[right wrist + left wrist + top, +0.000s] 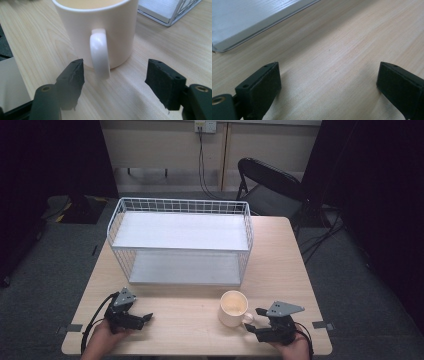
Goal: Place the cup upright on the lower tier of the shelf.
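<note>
A cream mug (233,308) stands upright on the wooden table (190,325) near its front edge, handle toward my right gripper (251,319). In the right gripper view the mug (95,30) is close ahead and its handle (100,53) points between the two black jaws. The pads stand apart on either side of the handle's tip and touch nothing, so my right gripper (115,75) is open. My left gripper (146,317) rests at the front left of the table, held by a hand. Its jaws stand wide apart over bare wood in the left gripper view, so the left gripper (329,77) is open.
A white two-tier wire shelf rack (182,242) stands across the middle of the table, its lower tray edge (249,25) just beyond the left gripper. A black folding chair (270,185) stands behind the table at the right. Dark curtains flank both sides.
</note>
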### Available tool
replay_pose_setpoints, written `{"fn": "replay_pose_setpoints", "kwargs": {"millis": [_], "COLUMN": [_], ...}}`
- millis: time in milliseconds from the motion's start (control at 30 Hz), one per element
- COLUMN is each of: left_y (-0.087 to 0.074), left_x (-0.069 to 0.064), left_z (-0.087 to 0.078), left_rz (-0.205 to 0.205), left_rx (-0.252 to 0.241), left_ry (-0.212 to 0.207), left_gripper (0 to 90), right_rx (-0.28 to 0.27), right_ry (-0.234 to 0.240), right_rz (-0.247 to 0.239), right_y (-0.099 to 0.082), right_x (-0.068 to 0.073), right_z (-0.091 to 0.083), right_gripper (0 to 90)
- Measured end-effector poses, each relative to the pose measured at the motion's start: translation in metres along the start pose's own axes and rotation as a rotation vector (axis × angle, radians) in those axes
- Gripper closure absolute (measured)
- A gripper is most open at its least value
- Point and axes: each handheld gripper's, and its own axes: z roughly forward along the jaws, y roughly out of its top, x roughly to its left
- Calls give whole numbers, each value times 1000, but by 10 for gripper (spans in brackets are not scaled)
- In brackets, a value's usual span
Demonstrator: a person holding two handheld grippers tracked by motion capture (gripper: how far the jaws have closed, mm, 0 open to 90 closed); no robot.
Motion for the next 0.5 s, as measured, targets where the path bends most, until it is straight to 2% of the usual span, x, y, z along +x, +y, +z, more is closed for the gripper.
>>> {"fn": "replay_pose_setpoints", "kwargs": {"millis": [167,500], "left_y": [0,0], "left_x": [0,0], "left_z": [0,0], "left_rz": [0,0], "left_rx": [0,0], "left_ry": [0,0], "left_gripper": [51,51], "right_rx": [-12,-41], "right_ry": [16,34], "right_rz": [11,10], "right_y": [2,7], "right_x": [0,2], "right_z": [-2,-4], "right_gripper": [356,511]}}
